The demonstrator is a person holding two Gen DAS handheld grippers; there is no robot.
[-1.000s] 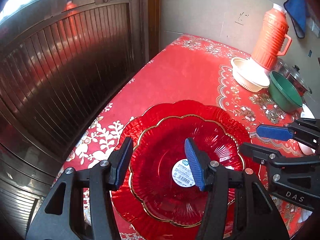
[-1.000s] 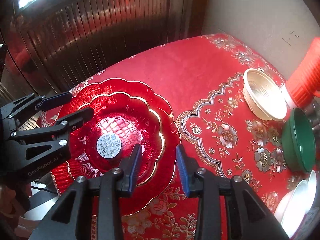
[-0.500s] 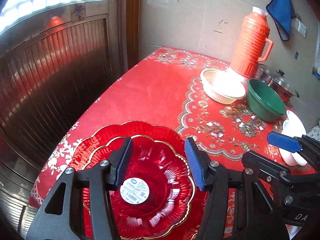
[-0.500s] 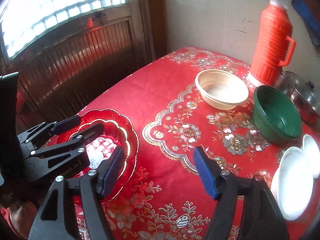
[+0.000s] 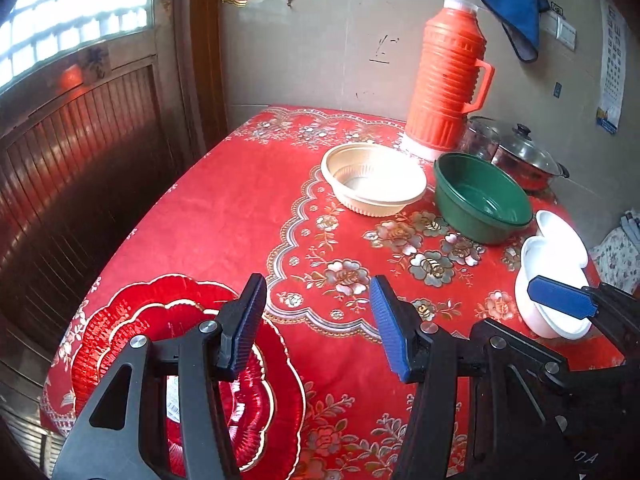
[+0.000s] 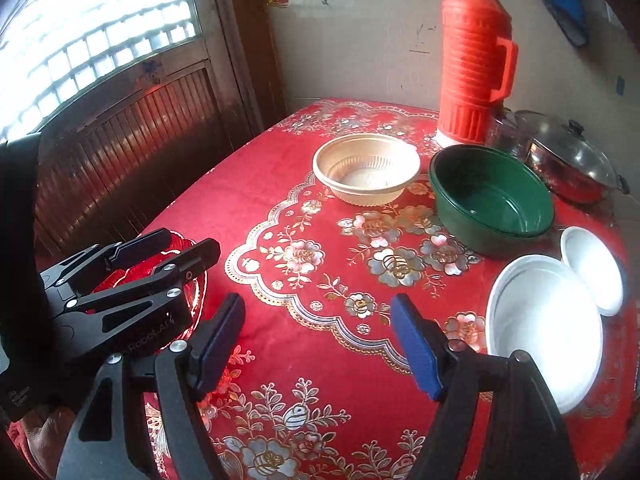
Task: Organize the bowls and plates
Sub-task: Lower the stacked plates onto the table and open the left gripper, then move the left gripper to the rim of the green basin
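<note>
1. Left gripper (image 5: 318,328) is hanging over the red floral tablecloth (image 5: 248,208) with its jaws parted and nothing in them, so it's let go.
2. Right gripper (image 6: 318,344) is the same deal: jaws opening up, only tablecloth between them.
3. The two stacked red scalloped glass plates with gold edging (image 5: 120,320) sit low and to the left of the left gripper, partly hidden behind its left finger.
4. Out ahead of both grippers, a bit to the right: a round beige ribbed plastic bowl (image 6: 366,174), and just right of it a dark green round plastic bowl (image 6: 492,196).
5. Right of the right gripper, just past its blue finger, there's a big white round bowl (image 6: 544,328) with a smaller white dish (image 6: 594,270) touching its far rim.
6. Way at the back stand a tall orange ribbed thermos (image 5: 450,76) and a steel pot with a glass lid (image 5: 520,156).
</note>
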